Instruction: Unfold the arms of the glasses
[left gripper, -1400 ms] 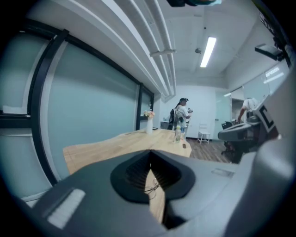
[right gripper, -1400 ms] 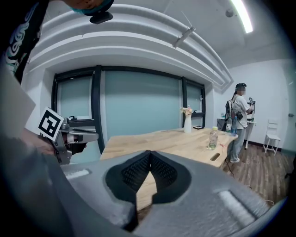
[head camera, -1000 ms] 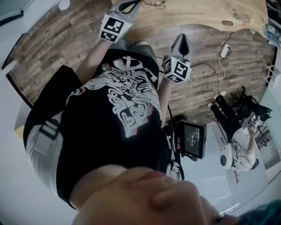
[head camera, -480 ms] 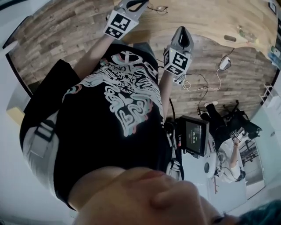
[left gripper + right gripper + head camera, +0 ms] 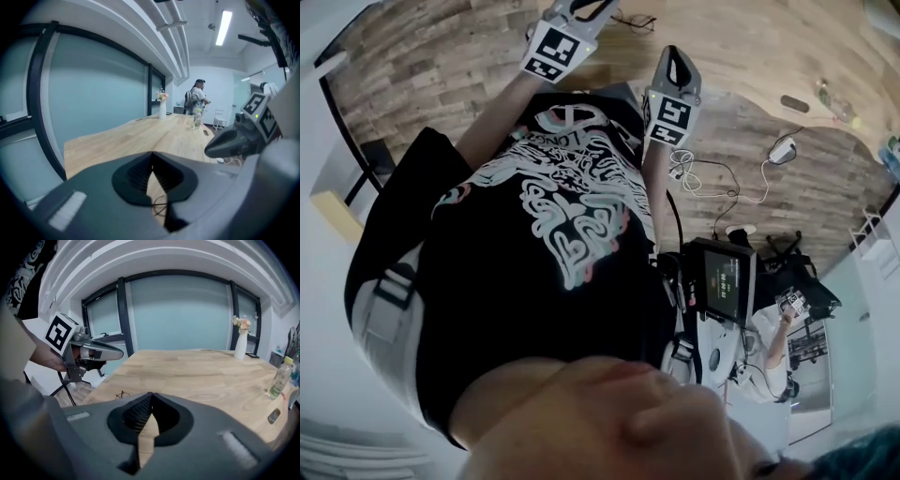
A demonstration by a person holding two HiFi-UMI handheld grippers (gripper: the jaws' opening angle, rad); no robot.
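Left tongs [image 5: 152, 158]: pressing together at the tips, pinching nothing; hanging just above the near edge of the worktop [image 5: 131, 138].
Right tongs [image 5: 151, 399]: also pressing together at the tips, gripping nothing; hovering beside the other pair, slightly further back from the worktop.
Glasses [image 5: 122, 394]: lying on the worktop near its edge, thin dark wire frame; showing through the gap under the left pair's tips, just ahead and below. Too small to tell how the arms are lying.
Contact: neither pair is touching the glasses.
Surroundings: a white vase of flowers [image 5: 241, 341] and a clear bottle [image 5: 280, 378] are standing well away, further along the worktop.
Step in hand: apparently the approach, with unfolding not yet begun.
Next move: likely calling for both pairs to spread, one steadying the frame while the other is catching an arm and swinging it gently outward.
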